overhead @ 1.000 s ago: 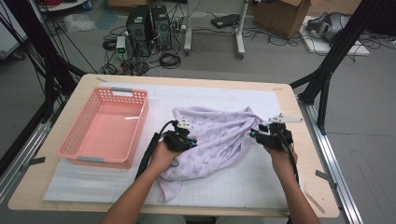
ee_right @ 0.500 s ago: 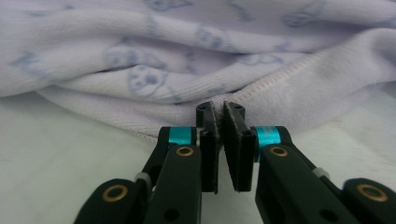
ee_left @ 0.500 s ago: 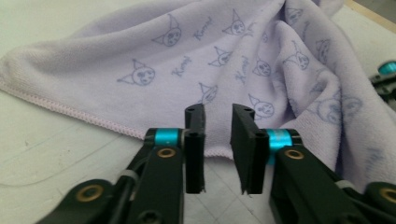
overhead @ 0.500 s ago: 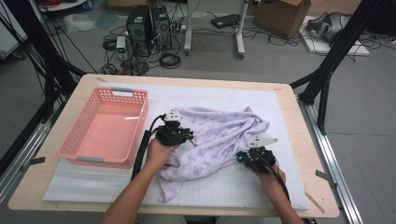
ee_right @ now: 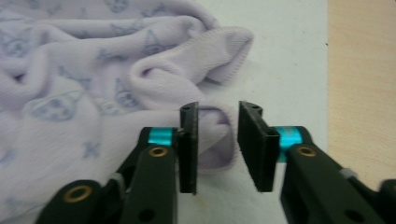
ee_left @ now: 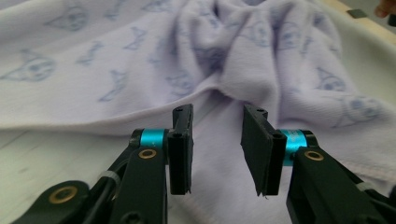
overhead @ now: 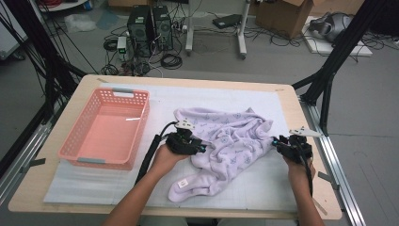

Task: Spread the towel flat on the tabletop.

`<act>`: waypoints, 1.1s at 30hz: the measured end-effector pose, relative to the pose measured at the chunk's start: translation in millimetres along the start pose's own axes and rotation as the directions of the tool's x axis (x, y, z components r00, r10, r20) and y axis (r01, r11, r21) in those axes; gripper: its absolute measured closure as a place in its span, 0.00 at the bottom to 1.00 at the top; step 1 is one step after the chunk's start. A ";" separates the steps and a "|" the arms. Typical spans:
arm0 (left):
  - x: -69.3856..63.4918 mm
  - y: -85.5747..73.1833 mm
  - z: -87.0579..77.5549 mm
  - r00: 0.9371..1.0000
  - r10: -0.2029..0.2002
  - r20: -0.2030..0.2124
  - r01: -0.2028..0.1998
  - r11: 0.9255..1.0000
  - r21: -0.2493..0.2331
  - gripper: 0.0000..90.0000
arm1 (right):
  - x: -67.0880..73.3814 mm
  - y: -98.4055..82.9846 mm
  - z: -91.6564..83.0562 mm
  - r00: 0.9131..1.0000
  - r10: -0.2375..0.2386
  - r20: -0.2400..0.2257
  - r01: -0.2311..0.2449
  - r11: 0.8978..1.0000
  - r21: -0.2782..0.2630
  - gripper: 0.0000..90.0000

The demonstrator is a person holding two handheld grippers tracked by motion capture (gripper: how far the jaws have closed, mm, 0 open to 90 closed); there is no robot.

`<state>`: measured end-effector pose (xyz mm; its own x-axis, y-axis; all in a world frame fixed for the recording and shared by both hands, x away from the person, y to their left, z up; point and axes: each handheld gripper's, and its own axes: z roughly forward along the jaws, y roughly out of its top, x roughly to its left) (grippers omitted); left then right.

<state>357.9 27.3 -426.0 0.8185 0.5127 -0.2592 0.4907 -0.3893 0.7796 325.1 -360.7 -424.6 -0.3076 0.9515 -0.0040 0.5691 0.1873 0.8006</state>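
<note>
A lilac cloth with a faint blue print lies crumpled in the middle of the white mat. My left gripper rests at the cloth's left edge. Its jaws have just been opening and stand apart over a flat hem of the cloth, not pressing on it. My right gripper is at the cloth's right edge. Its jaws have also just been opening, and a rolled fold of the cloth lies loosely between them in the right gripper view.
A pink plastic basket with nothing in it stands on the left of the mat. Bare wooden table runs along the right, close to my right gripper. Computers, cables and boxes sit on the floor beyond the far edge.
The right gripper swung in over the cloth's front right, then back out to its right edge. The left gripper stayed at the left edge. Both pairs of jaws now stand apart.
</note>
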 end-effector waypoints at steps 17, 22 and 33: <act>-17.8 14.4 13.6 0.999 0.023 -0.030 -0.026 0.996 -0.080 0.96 | 6.7 -8.4 -12.2 0.997 0.002 -0.077 -0.005 0.999 -0.032 0.70; 22.6 12.5 -20.8 0.966 -0.081 -0.247 0.046 0.989 -0.144 0.97 | 9.3 -7.7 -11.9 0.996 0.001 -0.091 -0.004 0.999 -0.034 0.70; 71.3 -13.5 -44.1 0.869 -0.248 -0.428 0.176 0.964 -0.200 0.84 | 20.5 -7.3 -13.6 0.990 -0.017 -0.143 0.011 0.999 -0.037 0.71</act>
<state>396.5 102.9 -429.8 0.4623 0.8694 -0.1745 0.5577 -0.1321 0.8195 304.3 -345.9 -422.4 -0.4228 0.9036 0.0684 0.5368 0.1889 0.8223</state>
